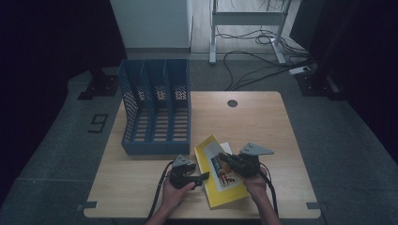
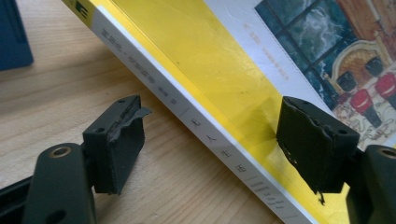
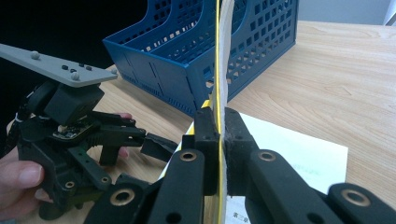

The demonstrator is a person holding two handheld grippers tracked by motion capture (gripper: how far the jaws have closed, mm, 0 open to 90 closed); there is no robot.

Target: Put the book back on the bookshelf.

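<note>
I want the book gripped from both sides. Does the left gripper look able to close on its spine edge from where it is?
Probably yes. The left gripper is open, its jaws straddling the yellow book's spine edge with nothing between. The right gripper already pinches the cover, lifting that edge off the table.

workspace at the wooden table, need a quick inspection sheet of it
surface: light wooden table, round cable hole near the far edge.
job's things: yellow book near the front edge, cover lifted; blue file rack with three slots at the far left, nothing seen in the slots.
clutter: a white sheet under the book; nothing else seen.
grippers: left hand-held gripper open, its jaws either side of the book's spine edge, pads apart from it; right hand-held gripper shut on the book's cover.
cables: one black cable trails from each gripper off the front edge; loose cables on the floor beyond the table.
surroundings: grey floor, white desk frame behind, dark sides.
</note>
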